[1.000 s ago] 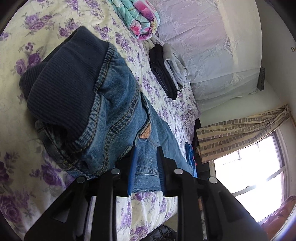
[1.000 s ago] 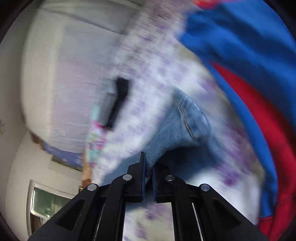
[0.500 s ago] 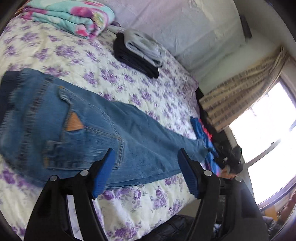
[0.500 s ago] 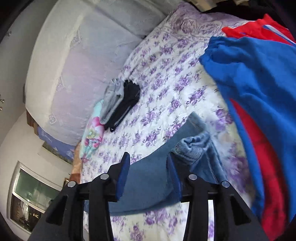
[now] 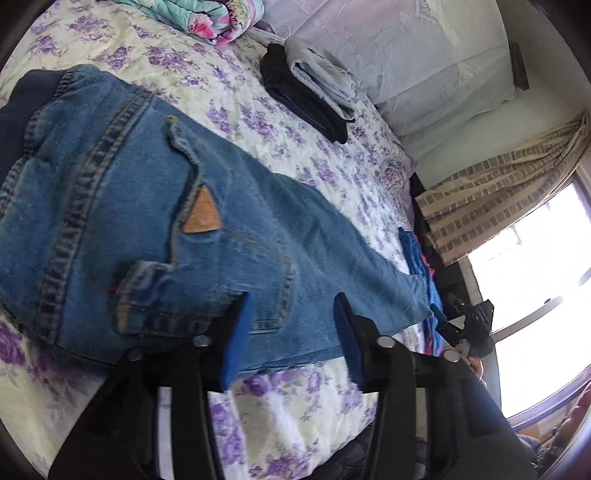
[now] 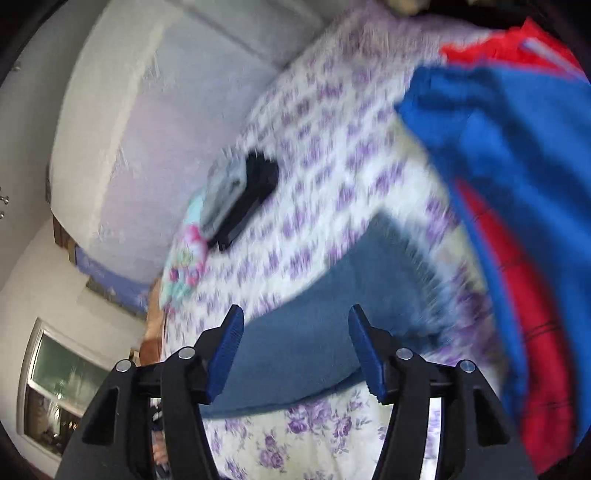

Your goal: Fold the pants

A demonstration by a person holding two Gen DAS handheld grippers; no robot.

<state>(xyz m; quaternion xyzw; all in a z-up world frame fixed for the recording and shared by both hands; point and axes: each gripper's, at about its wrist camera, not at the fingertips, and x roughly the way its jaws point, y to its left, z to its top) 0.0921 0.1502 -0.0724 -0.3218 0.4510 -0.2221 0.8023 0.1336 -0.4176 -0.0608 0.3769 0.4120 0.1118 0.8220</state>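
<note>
Both claws, the left claw (image 5: 291,332) and right claw (image 6: 295,350), are hanging released over the jeans (image 5: 166,221), risking bunching denim if either is biting only one layer.

Right wrist view smeared by motion; jeans (image 5: 155,229) waistband cut off at left edge

You have a bed (image 5: 295,398) under a purple-flowered sheet. On it your jeans (image 5: 177,236) lie flat, a folded dark and grey stack (image 5: 314,92) sits beyond them, a floral blanket (image 5: 199,14) beside that, and blue-and-red clothing (image 6: 517,192) lies by the leg ends.
</note>
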